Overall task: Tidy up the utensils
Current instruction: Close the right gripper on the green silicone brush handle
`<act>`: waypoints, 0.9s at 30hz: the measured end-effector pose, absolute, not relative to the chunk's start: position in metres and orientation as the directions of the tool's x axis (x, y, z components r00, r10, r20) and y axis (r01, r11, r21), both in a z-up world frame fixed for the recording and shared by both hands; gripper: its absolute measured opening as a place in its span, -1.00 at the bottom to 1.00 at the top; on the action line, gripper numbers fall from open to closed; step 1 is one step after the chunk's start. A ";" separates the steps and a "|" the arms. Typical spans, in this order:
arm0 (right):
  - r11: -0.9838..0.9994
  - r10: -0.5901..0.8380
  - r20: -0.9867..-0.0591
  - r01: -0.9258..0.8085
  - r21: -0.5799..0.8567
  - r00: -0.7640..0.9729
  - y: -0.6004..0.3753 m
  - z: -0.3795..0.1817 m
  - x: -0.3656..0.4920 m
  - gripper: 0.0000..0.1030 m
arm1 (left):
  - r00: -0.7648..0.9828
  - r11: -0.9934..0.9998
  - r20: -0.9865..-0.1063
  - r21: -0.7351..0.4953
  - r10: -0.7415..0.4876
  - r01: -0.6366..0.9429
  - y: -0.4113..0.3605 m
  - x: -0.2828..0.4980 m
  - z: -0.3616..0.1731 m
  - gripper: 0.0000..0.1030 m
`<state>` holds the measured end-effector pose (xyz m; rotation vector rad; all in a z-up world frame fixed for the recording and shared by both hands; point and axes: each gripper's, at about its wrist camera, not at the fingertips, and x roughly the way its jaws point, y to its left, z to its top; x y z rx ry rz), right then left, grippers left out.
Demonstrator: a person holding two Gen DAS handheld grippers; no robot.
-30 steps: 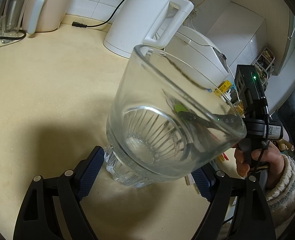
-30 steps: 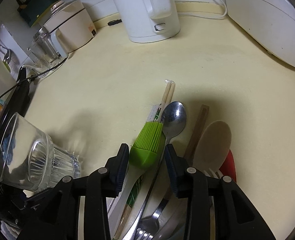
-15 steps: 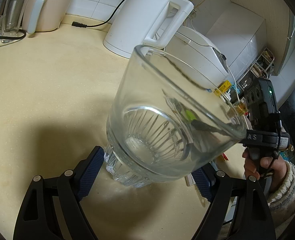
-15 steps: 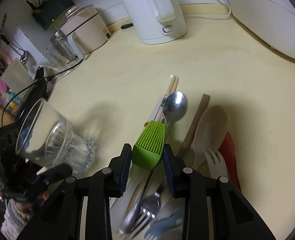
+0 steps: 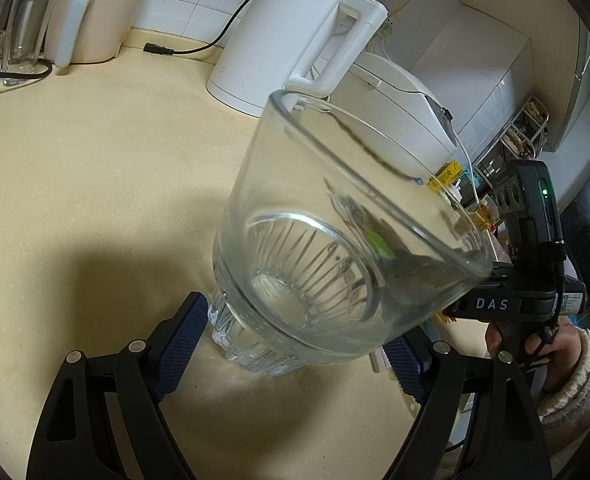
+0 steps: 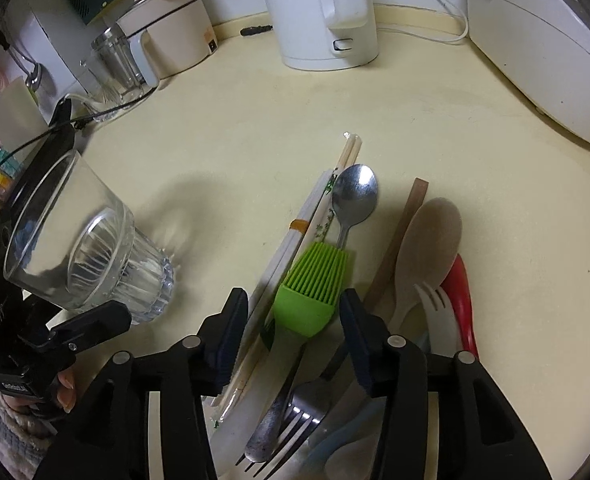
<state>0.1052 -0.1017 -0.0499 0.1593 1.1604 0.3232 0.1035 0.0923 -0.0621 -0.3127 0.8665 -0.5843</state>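
Note:
A clear ribbed glass point(image 5: 335, 232) leans over with its base on the cream counter, and my left gripper point(image 5: 295, 332) is shut on that base. In the right wrist view the same glass point(image 6: 79, 248) is at the left. My right gripper point(image 6: 293, 304) hangs over a pile of utensils with its jaws opening. A green silicone brush point(image 6: 311, 288) lies between the pads with a gap on each side. Beside the brush lie sleeved chopsticks point(image 6: 323, 208), a steel spoon point(image 6: 355, 196), a wooden spoon point(image 6: 427, 248) and a metal fork point(image 6: 283, 432).
A white kettle point(image 6: 323, 12) and a white rice cooker point(image 6: 543, 48) stand along the back wall. A beige appliance point(image 6: 167, 40) and a glass jar point(image 6: 115, 64) stand at the back left. A red utensil point(image 6: 461, 292) and a white fork point(image 6: 435, 312) lie at the pile's right.
My right gripper pinched the green brush half a second ago and now its jaws stand wide apart around it. The left gripper and the glass have not moved.

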 end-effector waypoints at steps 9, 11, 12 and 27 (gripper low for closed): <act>0.953 0.302 -0.887 -0.147 0.266 0.348 -0.098 -0.056 0.114 -0.07 | 0.506 0.801 -0.622 -0.484 -0.598 0.352 0.092 0.104 -0.062 0.68; 0.953 0.303 -0.886 -0.137 0.271 0.352 -0.101 -0.056 0.115 -0.15 | 0.506 0.801 -0.621 -0.484 -0.598 0.352 0.092 0.103 -0.062 0.68; 0.953 0.301 -0.885 -0.132 0.271 0.355 -0.103 -0.056 0.115 -0.24 | 0.506 0.801 -0.621 -0.485 -0.599 0.352 0.092 0.104 -0.062 0.69; 0.914 0.388 -0.796 -0.085 0.396 0.464 -0.141 -0.032 0.100 -0.38 | 0.506 0.800 -0.621 -0.485 -0.599 0.352 0.091 0.104 -0.062 0.69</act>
